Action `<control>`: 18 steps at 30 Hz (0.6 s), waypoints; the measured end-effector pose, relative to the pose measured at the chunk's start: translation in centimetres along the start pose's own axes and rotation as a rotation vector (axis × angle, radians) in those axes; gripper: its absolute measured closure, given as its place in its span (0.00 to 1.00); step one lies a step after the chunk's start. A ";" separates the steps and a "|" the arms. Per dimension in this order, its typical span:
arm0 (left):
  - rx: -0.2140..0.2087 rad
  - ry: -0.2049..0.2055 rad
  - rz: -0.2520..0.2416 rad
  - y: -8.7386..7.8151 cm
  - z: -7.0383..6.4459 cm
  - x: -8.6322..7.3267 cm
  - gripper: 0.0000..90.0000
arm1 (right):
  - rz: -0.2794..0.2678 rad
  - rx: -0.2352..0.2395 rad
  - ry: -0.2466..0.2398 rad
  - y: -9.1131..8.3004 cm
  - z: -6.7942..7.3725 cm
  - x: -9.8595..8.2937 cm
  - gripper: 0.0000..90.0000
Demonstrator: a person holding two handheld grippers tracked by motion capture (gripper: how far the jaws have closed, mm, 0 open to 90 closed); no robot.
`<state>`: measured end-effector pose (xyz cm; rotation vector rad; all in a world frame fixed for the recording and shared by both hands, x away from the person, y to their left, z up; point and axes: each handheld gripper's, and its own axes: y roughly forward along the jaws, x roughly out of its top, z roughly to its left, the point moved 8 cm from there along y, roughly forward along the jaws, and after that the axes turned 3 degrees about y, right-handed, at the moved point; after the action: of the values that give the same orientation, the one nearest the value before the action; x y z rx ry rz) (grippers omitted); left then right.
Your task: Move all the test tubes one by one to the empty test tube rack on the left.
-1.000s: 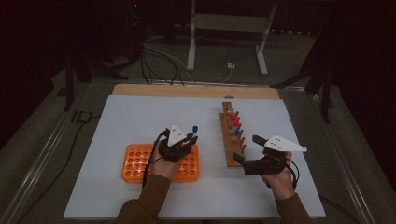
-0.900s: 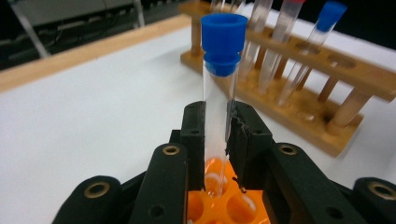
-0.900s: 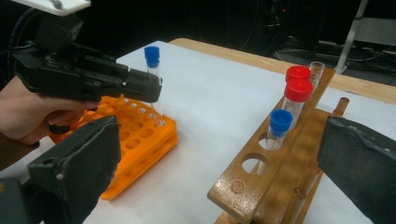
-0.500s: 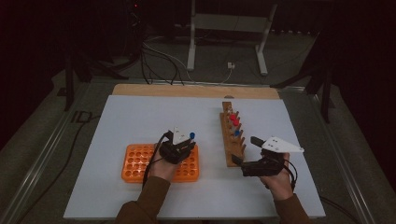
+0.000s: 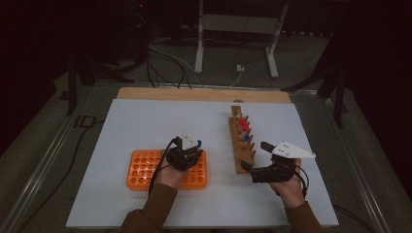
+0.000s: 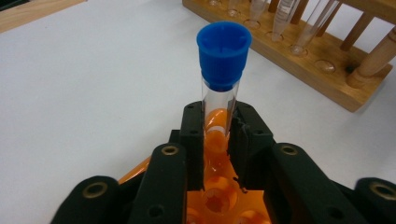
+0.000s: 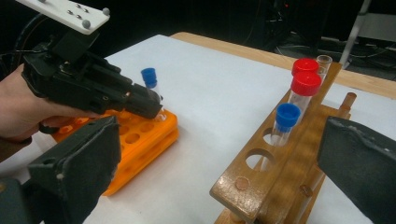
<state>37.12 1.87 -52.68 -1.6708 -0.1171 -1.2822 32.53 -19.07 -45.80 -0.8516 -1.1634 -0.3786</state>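
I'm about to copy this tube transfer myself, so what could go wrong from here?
The left gripper pinches the blue-capped tube low on the glass, so it may tilt and miss a hole in the orange rack, or crack if squeezed harder. The right gripper hangs open close to the wooden rack, so a careless move might knock the capped tubes still standing there.

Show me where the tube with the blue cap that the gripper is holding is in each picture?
High view: the blue-capped tube sits left of middle, at the left gripper, above the orange rack.
Left gripper view: it stands upright in the centre, pinched between the black jaws.
Right gripper view: upper left of middle, over the orange rack's far corner.
Shared landmark: the wooden rack beside it.
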 end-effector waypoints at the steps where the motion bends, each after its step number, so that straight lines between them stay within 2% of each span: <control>1: -0.004 -0.003 -0.017 -0.2 0.0 0.1 0.77 | 0.000 -0.003 -0.001 0.0 -0.1 0.0 0.00; 6: -0.010 -0.017 -0.093 -1.5 0.1 0.4 0.60 | 0.002 -0.014 0.001 0.2 -0.7 0.2 0.00; 10: -0.031 -0.066 -0.160 -2.7 0.5 0.7 0.47 | 0.016 -0.028 -0.006 0.5 -1.2 0.4 0.00; 12: -0.034 -0.090 -0.177 -3.2 0.7 0.7 0.40 | 0.025 -0.037 -0.014 0.8 -1.5 0.5 0.00; 15: -0.013 -0.107 -0.196 -3.8 1.0 0.6 0.27 | 0.039 -0.049 -0.024 1.2 -1.9 0.5 0.01; 17: -0.019 -0.127 -0.215 -4.1 1.1 0.5 0.19 | 0.051 -0.061 -0.031 1.5 -2.1 0.5 0.03; 18: -0.022 -0.135 -0.226 -4.2 1.2 0.5 0.17 | 0.056 -0.068 -0.035 1.7 -2.2 0.5 0.03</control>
<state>35.65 4.64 -49.59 -1.8023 -0.3827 -1.3385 35.30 -19.57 -46.34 -0.9512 -1.1618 -0.3596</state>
